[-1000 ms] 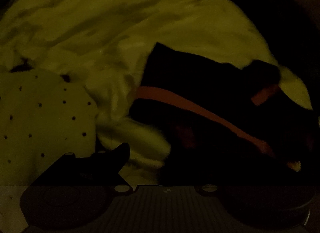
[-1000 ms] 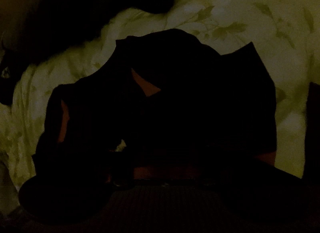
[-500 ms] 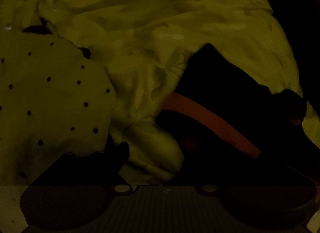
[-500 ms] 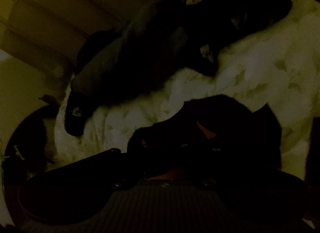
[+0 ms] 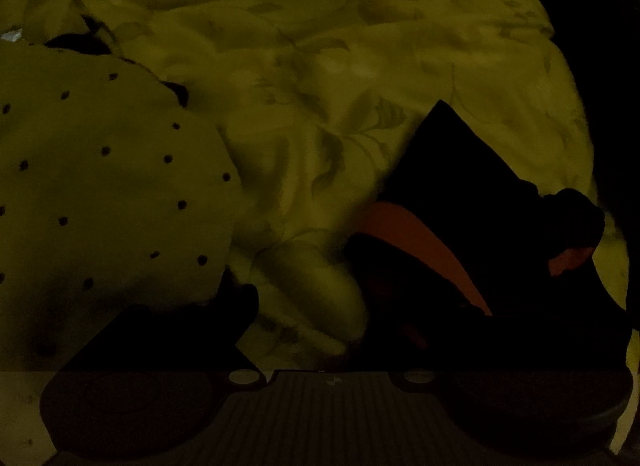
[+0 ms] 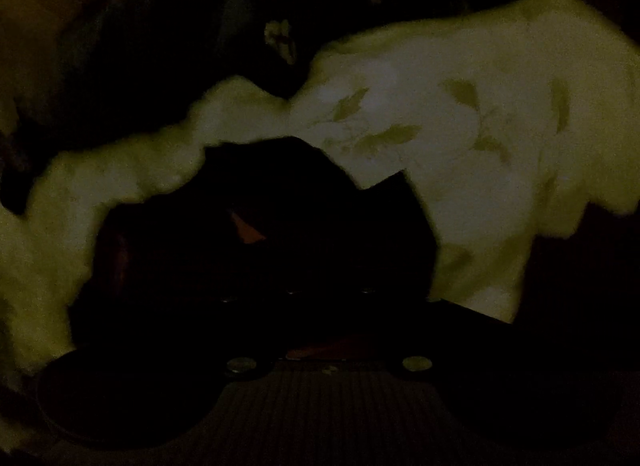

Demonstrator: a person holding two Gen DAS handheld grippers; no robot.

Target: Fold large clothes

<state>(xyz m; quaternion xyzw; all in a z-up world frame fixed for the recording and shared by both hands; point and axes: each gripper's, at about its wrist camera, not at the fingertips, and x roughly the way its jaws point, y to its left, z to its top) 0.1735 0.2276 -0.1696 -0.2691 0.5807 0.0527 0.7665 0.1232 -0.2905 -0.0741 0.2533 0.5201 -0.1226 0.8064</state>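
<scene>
The scene is very dark. A black garment with an orange stripe point(image 5: 416, 225) lies bunched on a pale leaf-print bedcover point(image 5: 320, 65), at the right of the left wrist view. My left gripper point(image 5: 316, 318) has one dark finger point(image 5: 236, 302) showing at lower left; the other is lost against the black cloth, and the gap looks wide. In the right wrist view the same black garment point(image 6: 280, 225) fills the centre. My right gripper point(image 6: 320, 306) is buried in the dark cloth and its fingers cannot be made out.
A pale cloth with small dark dots point(image 5: 100, 193) lies at the left of the left wrist view. A second dark heap point(image 6: 160, 45) lies on the bedcover point(image 6: 480, 113) beyond the garment in the right wrist view.
The left view has slid so the black garment sits further right and lower and the dotted cloth looms larger. The right view swung up and back down toward the garment.
</scene>
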